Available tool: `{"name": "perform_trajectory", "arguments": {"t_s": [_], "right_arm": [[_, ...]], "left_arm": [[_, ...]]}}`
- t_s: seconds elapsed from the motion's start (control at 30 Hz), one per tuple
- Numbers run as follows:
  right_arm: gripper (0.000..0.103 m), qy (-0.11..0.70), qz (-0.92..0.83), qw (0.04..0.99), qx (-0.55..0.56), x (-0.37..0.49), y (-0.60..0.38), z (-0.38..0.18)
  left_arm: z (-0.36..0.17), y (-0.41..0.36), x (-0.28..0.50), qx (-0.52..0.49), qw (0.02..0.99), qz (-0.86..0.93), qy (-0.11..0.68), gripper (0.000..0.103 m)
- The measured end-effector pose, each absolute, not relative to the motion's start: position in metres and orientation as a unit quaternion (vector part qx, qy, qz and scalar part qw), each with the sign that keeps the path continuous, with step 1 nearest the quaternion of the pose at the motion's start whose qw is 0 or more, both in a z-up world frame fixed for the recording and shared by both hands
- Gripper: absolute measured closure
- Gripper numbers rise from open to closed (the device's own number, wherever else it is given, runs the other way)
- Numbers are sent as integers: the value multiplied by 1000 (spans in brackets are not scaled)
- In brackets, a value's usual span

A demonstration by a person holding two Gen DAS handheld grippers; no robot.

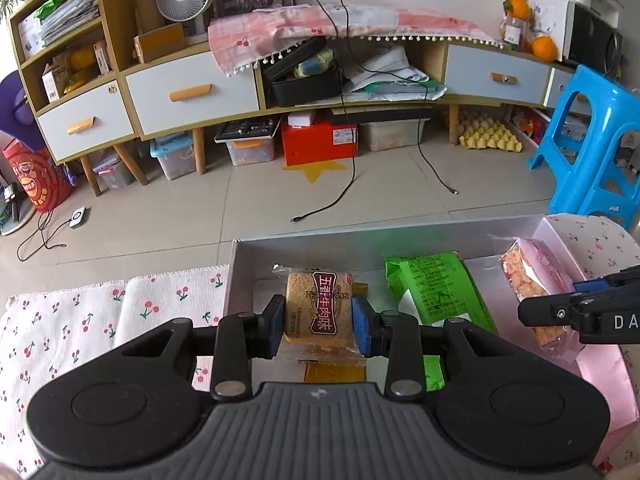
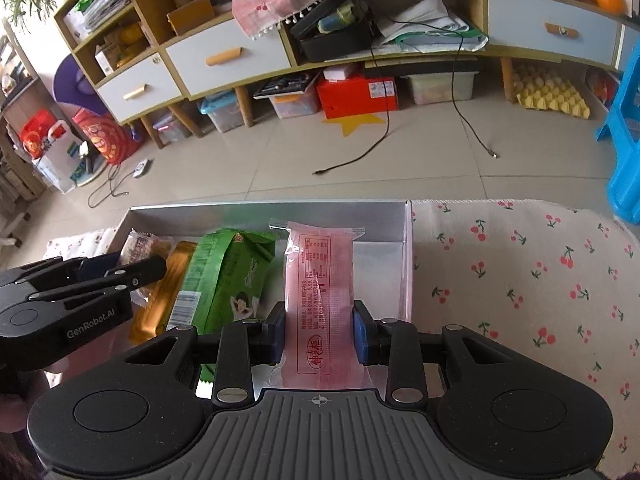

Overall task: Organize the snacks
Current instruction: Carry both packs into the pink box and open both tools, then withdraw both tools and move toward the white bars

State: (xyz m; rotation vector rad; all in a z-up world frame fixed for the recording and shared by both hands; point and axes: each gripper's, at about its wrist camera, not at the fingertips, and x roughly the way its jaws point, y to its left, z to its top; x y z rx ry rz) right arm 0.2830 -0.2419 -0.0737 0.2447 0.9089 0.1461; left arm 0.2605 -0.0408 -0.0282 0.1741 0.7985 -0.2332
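While you hold both tools over the shallow silver cardboard box [image 1: 256, 276], this is how things stand:

Left gripper [image 1: 319, 314]: your blue pads are pressed on a tan square rice cracker in a clear wrapper [image 1: 319, 304], held above the box's left part.

Right gripper [image 2: 319, 330]: your jaws are clamped narrowly on a long pink snack packet [image 2: 320, 276], over the box's right part.

Green foil snack bag [image 2: 228, 276]: lying inside the box, between your two held snacks.

Orange-gold wrapped snack [image 2: 160, 300]: inside the box, touching the green bag's left side.

Cherry-print cloth [image 2: 520, 280]: under the box, spreading out to both sides of it.
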Motion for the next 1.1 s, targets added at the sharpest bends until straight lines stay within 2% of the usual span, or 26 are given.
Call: {"name": "perform_trajectory", "arguments": {"t_s": [0.2,0.27,0.33,0.43,0.6,0.77,1.1], "right_arm": [[68,423,71,895,122,284,-239,-72],[54,421,71,895,126,283,-239,-70],[49,419,70,896,130,283,-240,-67],[49,417,69,897,126,280,-239,-63],[49,416,70,899,116,272,-237,-52],[45,414,71,901,111,257,-236,-39],[39,412,75,902,101,219,-231,-18]], "left_arm": [[-30,-40,264,93,912,-112,383,68],[-27,-41,262,95,915,-113,374,60],[-25,-42,261,98,916,-117,372,56],[-22,-43,258,103,915,-119,372,49],[-17,-42,253,98,913,-121,378,47],[-9,-41,242,91,912,-123,380,39],[6,-40,211,80,909,-129,388,30]]}}
